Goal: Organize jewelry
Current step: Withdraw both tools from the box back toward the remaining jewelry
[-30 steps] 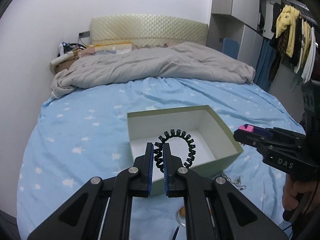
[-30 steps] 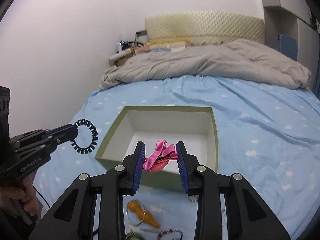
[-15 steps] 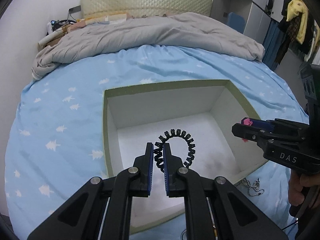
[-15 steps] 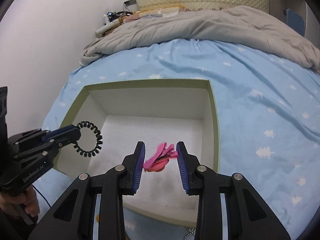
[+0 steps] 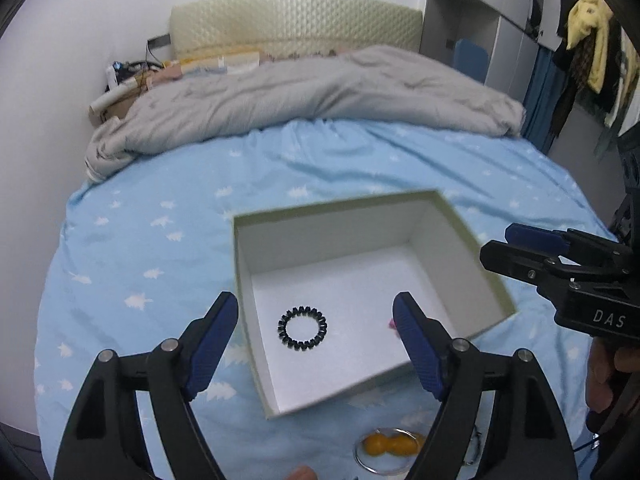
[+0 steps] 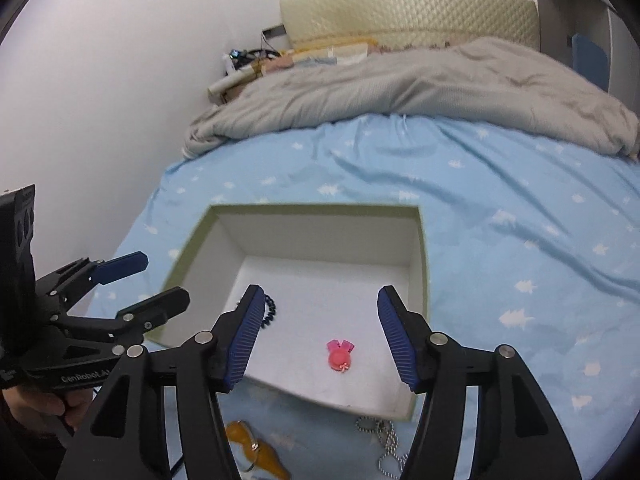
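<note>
Right wrist view shows your right hand-held gripper [image 6: 318, 330] spread above the box [image 6: 416, 216], the pink hair clip [image 6: 340, 356] on its floor; the left hand-held gripper [image 5: 316, 336] gapes too, its black spiral hair tie [image 5: 303, 327] lying inside. Reaching for the bead chain [image 6: 384, 436] and amber pendant [image 6: 256, 452] by the near wall, you could knock the box or snag the sheet [image 6: 520, 240].

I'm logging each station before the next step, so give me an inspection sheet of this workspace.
Surface: blue star-print bed sheet, grey duvet bunched at the head.
Job's things: open box on the sheet; black spiral hair tie and pink hair clip lie apart on its floor.
Clutter: amber pendant on a ring and ball chain on the sheet in front of the box.
Grippers: left gripper and right gripper both open, empty, above the box.
Cables: wires at the bedside corner.
Surroundings: padded headboard, hanging clothes.
</note>
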`<state>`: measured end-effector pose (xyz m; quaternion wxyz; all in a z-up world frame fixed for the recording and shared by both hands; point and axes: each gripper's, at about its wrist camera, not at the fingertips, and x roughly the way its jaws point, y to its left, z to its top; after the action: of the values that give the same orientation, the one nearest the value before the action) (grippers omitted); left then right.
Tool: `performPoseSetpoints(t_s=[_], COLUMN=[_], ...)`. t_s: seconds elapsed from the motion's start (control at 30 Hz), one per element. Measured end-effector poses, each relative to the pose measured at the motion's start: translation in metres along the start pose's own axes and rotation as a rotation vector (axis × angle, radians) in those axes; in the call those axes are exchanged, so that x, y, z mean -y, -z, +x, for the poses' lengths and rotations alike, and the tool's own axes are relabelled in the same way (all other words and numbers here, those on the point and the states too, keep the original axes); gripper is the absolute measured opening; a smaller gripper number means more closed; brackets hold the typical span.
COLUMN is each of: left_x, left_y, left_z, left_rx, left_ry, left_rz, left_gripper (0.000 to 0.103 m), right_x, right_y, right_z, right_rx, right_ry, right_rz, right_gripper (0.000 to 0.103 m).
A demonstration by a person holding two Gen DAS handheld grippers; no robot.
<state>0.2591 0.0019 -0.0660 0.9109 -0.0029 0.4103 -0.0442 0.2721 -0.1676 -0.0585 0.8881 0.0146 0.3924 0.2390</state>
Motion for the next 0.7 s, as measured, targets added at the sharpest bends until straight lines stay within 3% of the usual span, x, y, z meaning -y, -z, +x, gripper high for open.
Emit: performPoseSetpoints(t_s=[0.3, 0.53, 0.7], left_x=[-0.001, 0.007, 0.011], left_y=[0.008, 0.047, 0.08], left_z=[-0.102, -0.161, -0.178], left_rx=[0.134, 0.227, 0.245], left_ry=[0.003, 0.034, 0.046], left_rz=[-0.01, 0.0, -0.02], left_gripper=[0.08, 0.08, 0.08], right_x=[-0.027, -0.051, -0.061], right_y=[-0.002, 0.048, 0.093], right_z=[-0.088, -0.133, -0.153], right_rx=[0.144, 0.222, 0.263], right_ry=[0.007, 0.007, 0.023], right_rz=[-0.032, -0.037, -0.024], right_gripper=[0.06, 0.061, 0.061])
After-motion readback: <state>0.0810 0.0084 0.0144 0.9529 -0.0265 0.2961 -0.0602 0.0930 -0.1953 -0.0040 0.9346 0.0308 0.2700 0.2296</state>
